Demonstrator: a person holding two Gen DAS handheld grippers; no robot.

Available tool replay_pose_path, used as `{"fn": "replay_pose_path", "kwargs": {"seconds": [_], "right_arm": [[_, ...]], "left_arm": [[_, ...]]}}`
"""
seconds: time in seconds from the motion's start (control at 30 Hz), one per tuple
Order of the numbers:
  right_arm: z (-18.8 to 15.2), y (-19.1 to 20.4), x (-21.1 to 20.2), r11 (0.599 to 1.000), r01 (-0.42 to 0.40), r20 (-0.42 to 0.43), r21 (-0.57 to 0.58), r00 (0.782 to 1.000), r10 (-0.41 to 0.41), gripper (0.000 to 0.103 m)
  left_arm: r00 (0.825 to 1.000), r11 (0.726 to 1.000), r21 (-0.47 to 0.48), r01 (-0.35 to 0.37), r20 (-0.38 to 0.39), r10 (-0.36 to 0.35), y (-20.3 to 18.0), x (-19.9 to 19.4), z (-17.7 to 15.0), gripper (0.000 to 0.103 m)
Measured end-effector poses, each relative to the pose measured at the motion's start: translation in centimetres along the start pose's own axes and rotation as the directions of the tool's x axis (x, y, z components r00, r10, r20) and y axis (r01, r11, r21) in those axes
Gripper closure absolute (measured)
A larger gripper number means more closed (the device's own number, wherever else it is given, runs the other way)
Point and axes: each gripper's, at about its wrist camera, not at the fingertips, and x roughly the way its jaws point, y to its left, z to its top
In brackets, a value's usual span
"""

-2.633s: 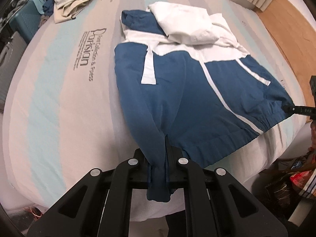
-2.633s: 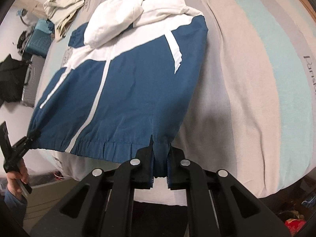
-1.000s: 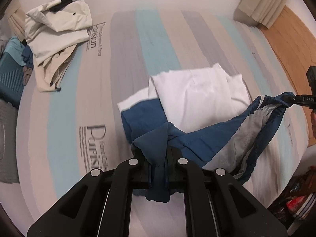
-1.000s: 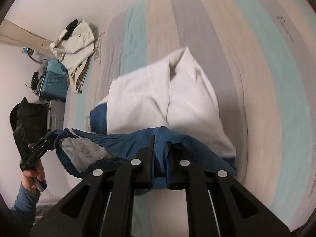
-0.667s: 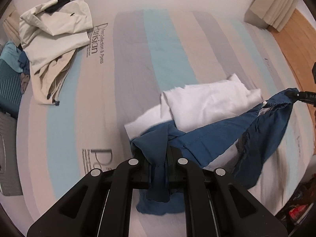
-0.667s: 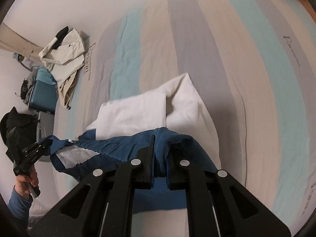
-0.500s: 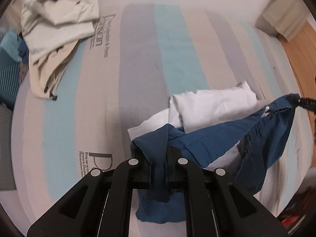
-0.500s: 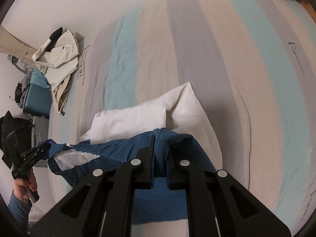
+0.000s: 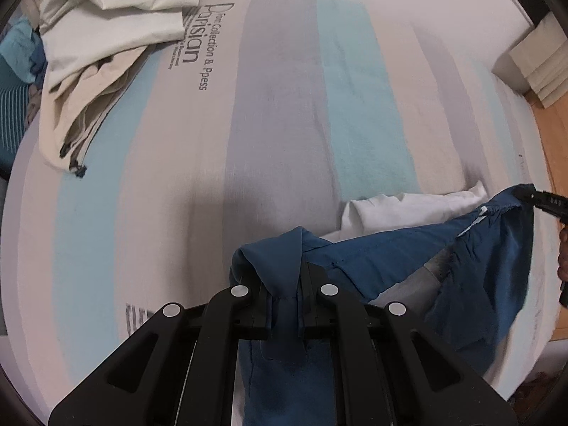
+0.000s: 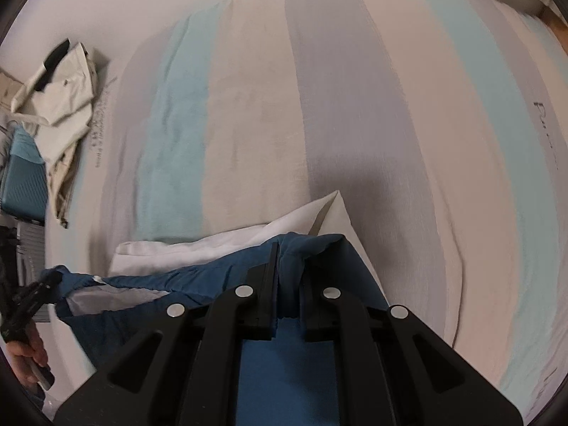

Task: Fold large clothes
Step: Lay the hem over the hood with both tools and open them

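While one blue-and-white jacket (image 9: 390, 252) hangs above the striped bed (image 9: 277, 106), each gripper's fingers pinch a hem corner: left gripper (image 9: 284, 284), right gripper (image 10: 287, 277). One beige garment (image 9: 106, 28) lies apart

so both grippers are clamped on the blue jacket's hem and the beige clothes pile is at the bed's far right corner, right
Not quite: the beige clothes pile sits at the bed's far left corner, as the left wrist view shows. Both the left gripper and right gripper are clamped on the blue jacket's hem.

My left tongs (image 9: 285, 305) and right tongs (image 10: 287, 284) are matte black plastic, each with angular cut-out linkages and four round silver screws. My hand (image 10: 26, 358) shows bare skin.
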Motion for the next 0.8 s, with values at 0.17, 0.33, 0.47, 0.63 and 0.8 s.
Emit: {"fn": "replay_pose_path", "kwargs": {"seconds": [0.17,0.33,0.47,0.63,0.8], "right_arm": [[0.6,0.0,2.8,0.999,0.040,-0.006,-0.028,0.999,-0.040,0.097],[1.2,-0.3,5.5,0.997,0.067,-0.013,-0.046,0.998,-0.067,0.097],[1.4,-1.1,7.4,0.997,0.065,-0.031,-0.040,0.997,-0.066,0.097],[1.3,-1.7,9.1,0.997,0.065,-0.045,-0.035,0.997,-0.066,0.097],[1.3,-1.7,10.1,0.996,0.072,-0.049,-0.043,0.996,-0.074,0.097]], "left_arm": [[1.000,0.999,-0.037,0.002,-0.017,-0.003,0.8,2.8,0.0,0.094],[0.999,0.999,-0.049,-0.003,-0.044,0.001,1.3,5.6,-0.3,0.094],[0.998,0.998,-0.060,0.009,-0.059,-0.013,1.8,7.4,-0.7,0.093],[0.998,0.998,-0.057,0.008,-0.068,-0.012,1.9,9.3,-1.2,0.092],[0.998,0.999,-0.046,0.002,-0.068,-0.005,1.7,10.3,-1.6,0.092]]}}
